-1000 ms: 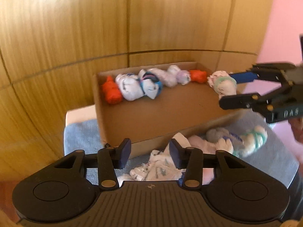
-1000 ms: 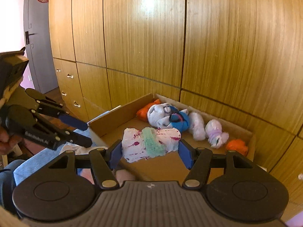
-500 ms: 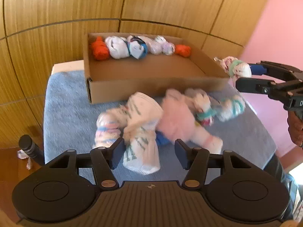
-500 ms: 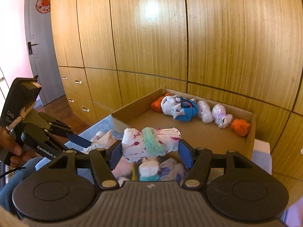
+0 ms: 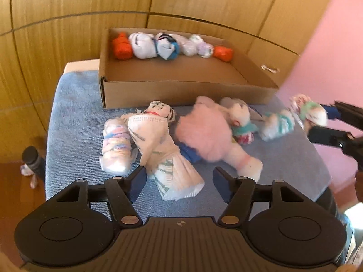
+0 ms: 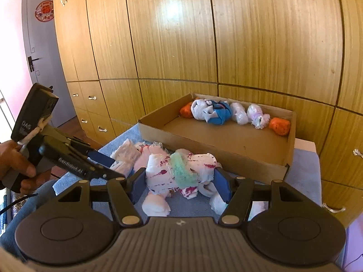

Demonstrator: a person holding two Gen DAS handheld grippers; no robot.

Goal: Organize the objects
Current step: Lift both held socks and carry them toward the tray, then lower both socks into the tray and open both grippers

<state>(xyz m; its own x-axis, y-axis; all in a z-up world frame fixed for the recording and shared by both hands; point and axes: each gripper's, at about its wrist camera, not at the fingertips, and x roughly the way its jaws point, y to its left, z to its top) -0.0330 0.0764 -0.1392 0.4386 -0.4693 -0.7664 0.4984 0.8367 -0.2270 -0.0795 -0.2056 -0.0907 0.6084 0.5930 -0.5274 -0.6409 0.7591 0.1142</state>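
My left gripper (image 5: 179,181) hovers low over a pile of sock bundles on the blue towel (image 5: 74,104). Its jaws are opening, and the white patterned bundle (image 5: 168,154) lies between the fingers, untouched. A pink fluffy bundle (image 5: 204,131) and a pastel striped one (image 5: 115,145) lie beside it. My right gripper (image 6: 179,182) is shut on a white bundle with magenta spots and a green band (image 6: 179,172), held above the pile in front of the cardboard box (image 6: 204,145). Several rolled socks (image 6: 226,113) line the box's back wall.
The box (image 5: 181,93) stands at the far end of the towel against wooden wardrobe doors (image 6: 170,34). A pink wall is to the right, a grey door (image 6: 38,45) far left. A dark bottle-like object (image 5: 31,161) stands on the floor left of the towel.
My left gripper has tipped down from the box toward the pile and its jaws have widened. My right gripper has drawn back from the box, still holding the spotted bundle.
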